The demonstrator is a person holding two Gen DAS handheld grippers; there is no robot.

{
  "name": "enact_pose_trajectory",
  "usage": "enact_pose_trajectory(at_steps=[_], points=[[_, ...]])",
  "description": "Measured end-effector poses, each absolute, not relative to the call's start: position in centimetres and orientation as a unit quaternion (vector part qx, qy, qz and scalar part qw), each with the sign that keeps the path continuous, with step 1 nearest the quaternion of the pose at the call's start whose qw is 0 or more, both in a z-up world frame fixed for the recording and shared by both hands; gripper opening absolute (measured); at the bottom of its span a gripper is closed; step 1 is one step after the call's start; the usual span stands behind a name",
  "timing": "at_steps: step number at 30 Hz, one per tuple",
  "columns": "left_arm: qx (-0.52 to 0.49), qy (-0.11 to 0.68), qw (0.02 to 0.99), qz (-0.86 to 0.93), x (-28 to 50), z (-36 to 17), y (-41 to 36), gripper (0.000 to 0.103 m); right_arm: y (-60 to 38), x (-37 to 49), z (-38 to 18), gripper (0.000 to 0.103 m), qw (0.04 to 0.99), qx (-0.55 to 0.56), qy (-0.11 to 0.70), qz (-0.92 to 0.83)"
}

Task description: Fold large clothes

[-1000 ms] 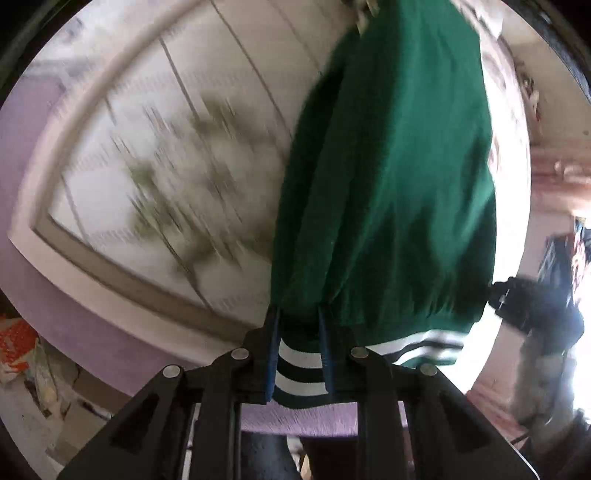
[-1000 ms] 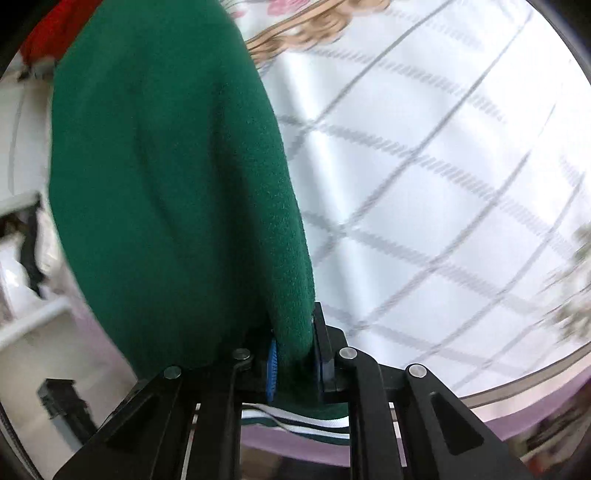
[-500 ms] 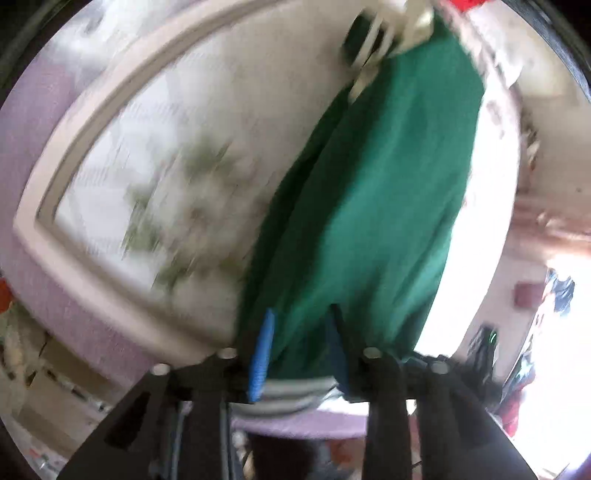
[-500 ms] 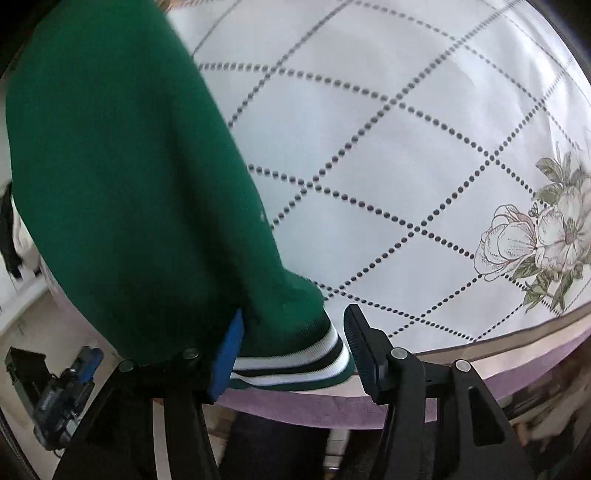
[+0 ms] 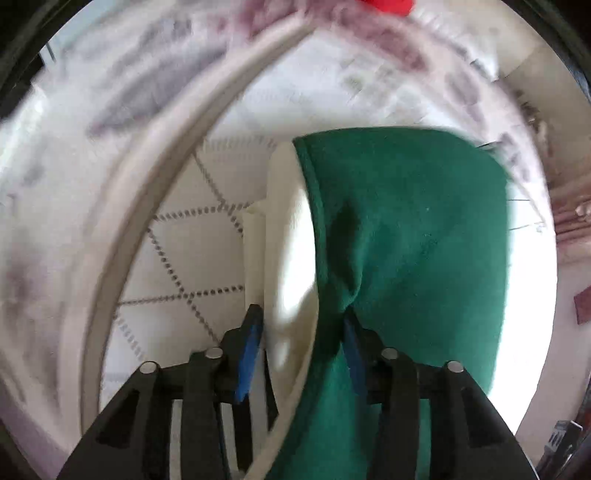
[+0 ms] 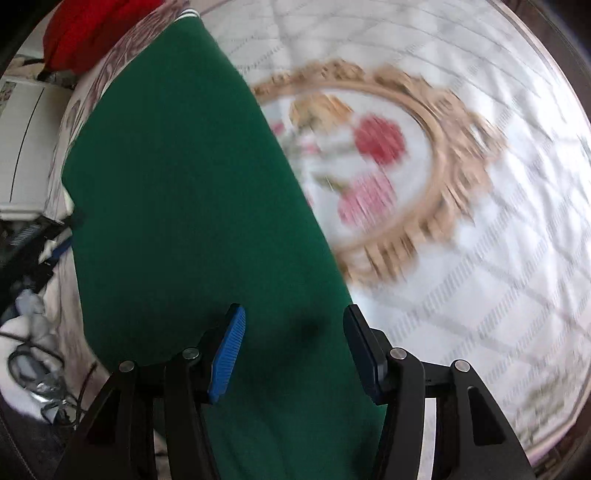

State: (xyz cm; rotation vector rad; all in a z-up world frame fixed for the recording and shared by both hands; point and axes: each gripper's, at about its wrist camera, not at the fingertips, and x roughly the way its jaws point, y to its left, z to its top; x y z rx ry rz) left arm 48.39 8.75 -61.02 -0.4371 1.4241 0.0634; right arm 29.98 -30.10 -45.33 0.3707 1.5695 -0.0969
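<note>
A dark green garment (image 5: 417, 236) with a cream sleeve (image 5: 291, 266) lies folded on a white patterned bedspread (image 5: 192, 236). My left gripper (image 5: 301, 343) is open, its jaws standing either side of the cream sleeve and the green edge. In the right wrist view the green garment (image 6: 192, 206) spreads flat over the left half. My right gripper (image 6: 295, 354) is open just above it, holding nothing. The striped hem is out of sight.
The bedspread has a floral medallion (image 6: 373, 173) right of the garment and a lilac border (image 5: 122, 92). A red cloth (image 6: 85, 29) lies at the far end. Cables and clutter (image 6: 33, 332) sit off the bed's left side.
Both grippers held the striped hem a second ago, then opened and let it go. The garment now lies on the bed and both cameras have swung forward over it.
</note>
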Motion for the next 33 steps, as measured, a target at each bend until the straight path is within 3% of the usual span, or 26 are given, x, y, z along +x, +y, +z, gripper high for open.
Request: enact_pose_trajectory(at_steps=[1, 4, 8, 11, 12, 13, 14, 15, 17, 21, 22, 24, 26, 27, 33], points=[[-0.202, 0.648, 0.734, 0.029, 48.7, -61.5, 9.2, 0.061, -30.0, 31.3, -46.3, 0.057, 0.687, 0.162, 0.707, -0.047], [-0.196, 0.634, 0.747, 0.031, 47.6, -59.4, 9.7, 0.061, -29.6, 33.6, -47.7, 0.057, 0.665, 0.177, 0.722, -0.065], [-0.190, 0.591, 0.784, 0.020, 42.8, -54.0, 8.6, 0.058, -29.9, 34.3, -45.4, 0.057, 0.675, 0.197, 0.708, -0.068], [-0.161, 0.618, 0.769, 0.029, 41.1, -55.7, 7.6, 0.058, -30.3, 33.7, -43.6, 0.057, 0.696, 0.226, 0.680, -0.042], [-0.161, 0.646, 0.745, 0.041, 41.1, -58.7, 8.0, 0.064, -30.0, 33.6, -43.7, 0.057, 0.698, 0.226, 0.678, -0.032], [-0.189, 0.652, 0.734, 0.041, 40.9, -60.5, 8.8, 0.071, -29.0, 33.7, -44.1, 0.034, 0.700, 0.216, 0.680, -0.026], [-0.225, 0.650, 0.725, 0.042, 40.6, -61.7, 9.8, 0.077, -27.8, 34.2, -45.0, 0.001, 0.700, 0.189, 0.688, -0.030], [-0.261, 0.648, 0.714, 0.044, 40.4, -62.5, 10.9, 0.081, -26.4, 34.9, -46.5, 0.001, 0.696, 0.162, 0.699, -0.034], [-0.268, 0.642, 0.717, 0.039, 40.0, -61.6, 11.3, 0.077, -24.6, 36.5, -49.2, 0.001, 0.680, 0.137, 0.720, -0.018], [-0.258, 0.611, 0.748, 0.015, 36.7, -56.0, 10.9, 0.075, -24.7, 37.8, -47.3, 0.001, 0.660, 0.136, 0.739, 0.010], [-0.261, 0.603, 0.754, 0.007, 34.8, -54.3, 10.8, 0.075, -25.3, 37.2, -46.4, 0.003, 0.651, 0.157, 0.742, 0.021], [-0.263, 0.598, 0.757, 0.003, 32.0, -52.1, 10.4, 0.075, -26.5, 35.0, -44.5, 0.021, 0.634, 0.186, 0.750, 0.033], [-0.262, 0.618, 0.741, 0.002, 27.6, -51.3, 9.5, 0.075, -27.7, 31.7, -42.7, 0.065, 0.627, 0.189, 0.755, 0.036], [-0.262, 0.628, 0.733, 0.004, 26.8, -51.5, 9.0, 0.075, -28.3, 29.2, -42.1, 0.069, 0.624, 0.181, 0.760, 0.031], [-0.301, 0.726, 0.617, 0.039, 14.2, -57.9, 5.7, 0.075, -31.4, 14.8, -44.9, 0.070, 0.537, 0.194, 0.821, -0.001]])
